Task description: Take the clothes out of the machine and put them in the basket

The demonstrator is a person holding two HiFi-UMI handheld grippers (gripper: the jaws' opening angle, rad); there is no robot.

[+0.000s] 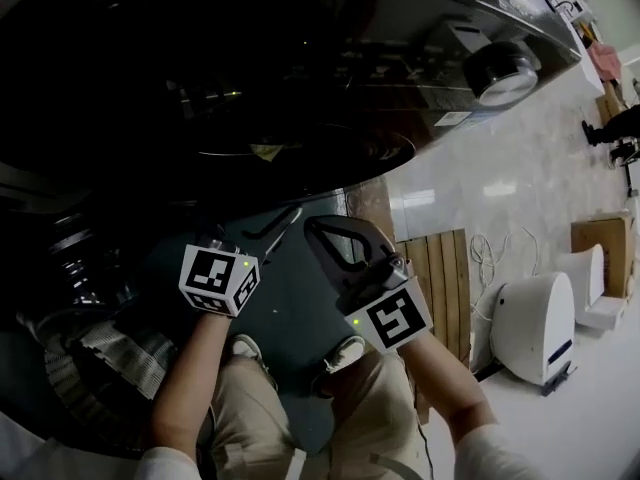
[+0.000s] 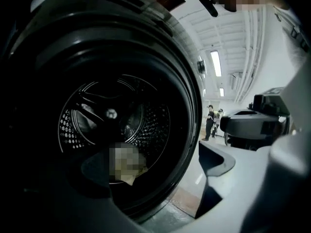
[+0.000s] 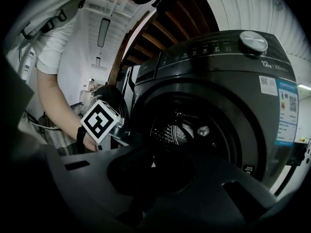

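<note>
Right gripper [image 3: 147,147] jaws closed, gap murky; left gripper [image 2: 146,165] jaws apart, empty; machine drum [image 2: 114,118] dim.

Head view downward; gripper views toward drum [image 2: 112,125]

Dark front-loading machine [image 3: 218,81], drum [image 2: 112,125] exposed; pale garment [image 2: 128,179] at drum's 6 o'clock; woven basket [image 1: 110,353] at 8 o'clock.
</note>
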